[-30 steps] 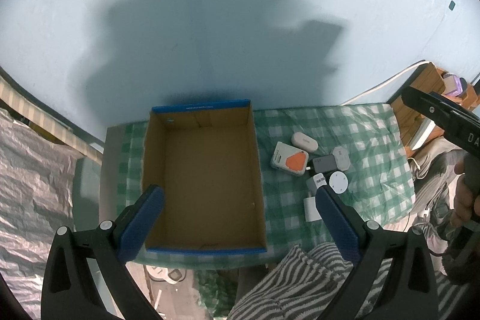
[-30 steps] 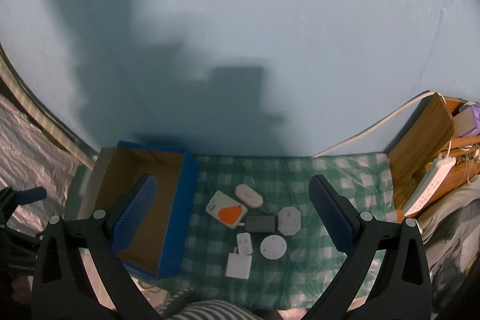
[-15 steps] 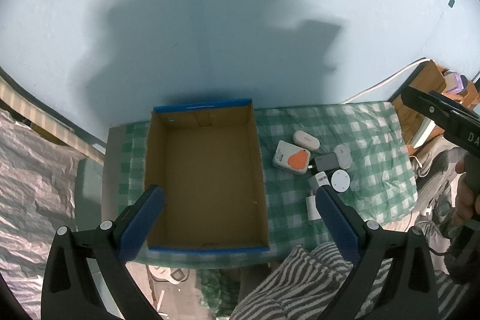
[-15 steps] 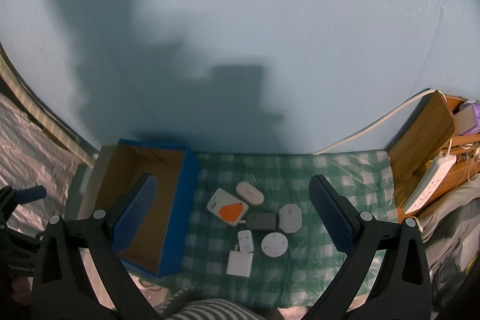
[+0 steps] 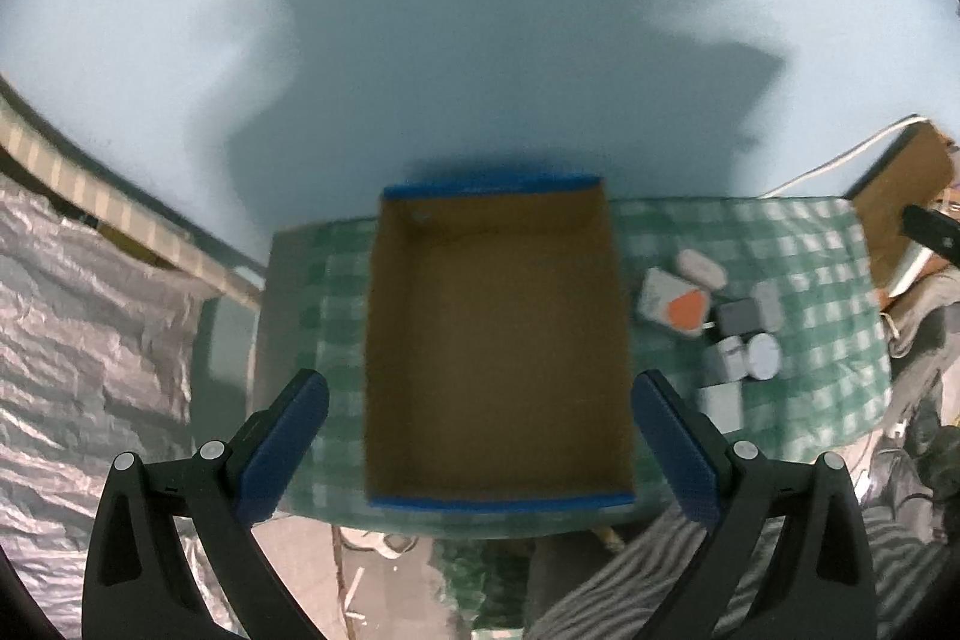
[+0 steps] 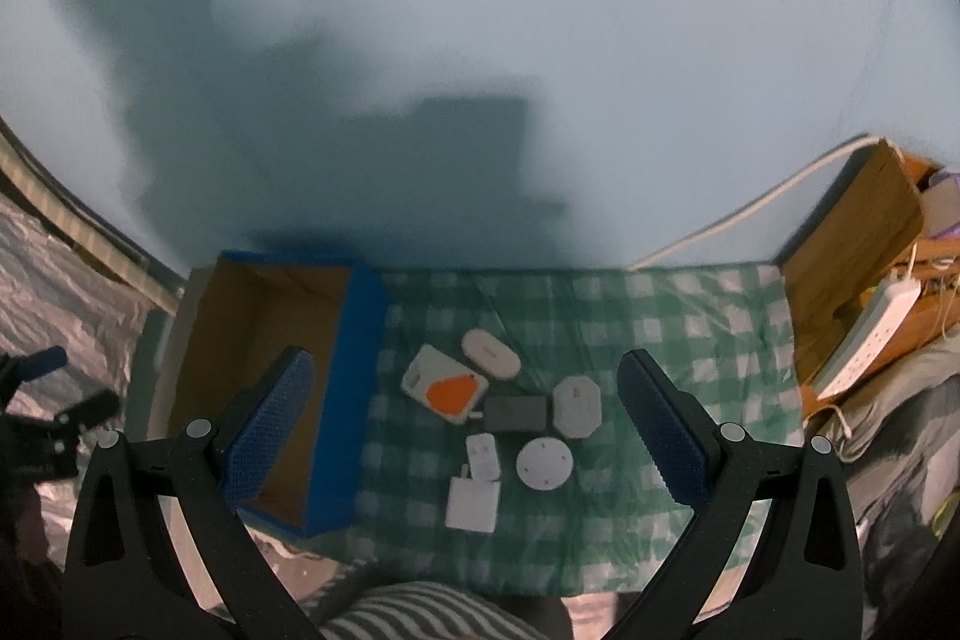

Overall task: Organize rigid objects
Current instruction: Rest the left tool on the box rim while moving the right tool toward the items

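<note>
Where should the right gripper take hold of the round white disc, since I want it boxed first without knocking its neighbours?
Grip the round white disc across its rim, descending from above with the open right gripper. It lies flat on the checked cloth, so only its edge offers purchase. Probably set the fingers front to back: the small white plug sits close on its left, the octagonal white device just behind to the right.

Dim, bluish light is falling from behind the cameras, casting broad soft shadows up the wall (image 6: 480, 40). Both fisheye views are bending at the edges; the left one is looking blurred, perhaps from motion.
</note>
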A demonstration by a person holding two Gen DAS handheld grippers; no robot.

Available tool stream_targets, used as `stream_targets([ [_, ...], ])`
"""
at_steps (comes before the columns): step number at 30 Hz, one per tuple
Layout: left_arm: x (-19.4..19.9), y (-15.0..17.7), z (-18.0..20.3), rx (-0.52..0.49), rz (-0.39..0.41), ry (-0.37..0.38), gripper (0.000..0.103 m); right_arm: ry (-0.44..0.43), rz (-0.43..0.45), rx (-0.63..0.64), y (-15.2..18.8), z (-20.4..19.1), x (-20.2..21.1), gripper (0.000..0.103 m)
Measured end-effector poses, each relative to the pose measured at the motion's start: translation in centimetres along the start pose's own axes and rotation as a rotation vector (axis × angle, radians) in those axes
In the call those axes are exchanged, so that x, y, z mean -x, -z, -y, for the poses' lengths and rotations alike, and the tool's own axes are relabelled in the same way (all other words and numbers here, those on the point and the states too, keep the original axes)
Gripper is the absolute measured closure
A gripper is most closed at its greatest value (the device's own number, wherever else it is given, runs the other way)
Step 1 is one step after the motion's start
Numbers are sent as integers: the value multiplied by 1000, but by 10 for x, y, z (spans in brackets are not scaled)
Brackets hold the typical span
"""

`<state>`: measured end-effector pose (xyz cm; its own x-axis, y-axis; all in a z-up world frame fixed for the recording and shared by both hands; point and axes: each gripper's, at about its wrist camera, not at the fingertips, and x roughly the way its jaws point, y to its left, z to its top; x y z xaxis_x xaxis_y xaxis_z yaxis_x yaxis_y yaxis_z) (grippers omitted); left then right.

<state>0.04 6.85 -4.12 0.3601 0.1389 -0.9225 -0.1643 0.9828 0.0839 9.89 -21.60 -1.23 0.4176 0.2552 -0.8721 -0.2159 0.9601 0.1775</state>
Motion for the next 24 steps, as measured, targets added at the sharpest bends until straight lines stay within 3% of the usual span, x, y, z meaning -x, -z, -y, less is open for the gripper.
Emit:
stream_targets([
  [9, -68, 18, -40, 37, -113, -35, 2, -26, -106, -24, 19, 32, -49, 2],
  [14, -108, 34, -60, 93, -214, -3, 16, -20, -184, -24, 35, 46, -83, 2],
  [19, -142, 46, -72, 85, -278, -49, 16, -15, -263, -31, 53, 58, -118, 2],
  [24, -165, 60, -82, 83, -340, -47, 16, -24, -329, -41, 69, 68, -148, 2],
])
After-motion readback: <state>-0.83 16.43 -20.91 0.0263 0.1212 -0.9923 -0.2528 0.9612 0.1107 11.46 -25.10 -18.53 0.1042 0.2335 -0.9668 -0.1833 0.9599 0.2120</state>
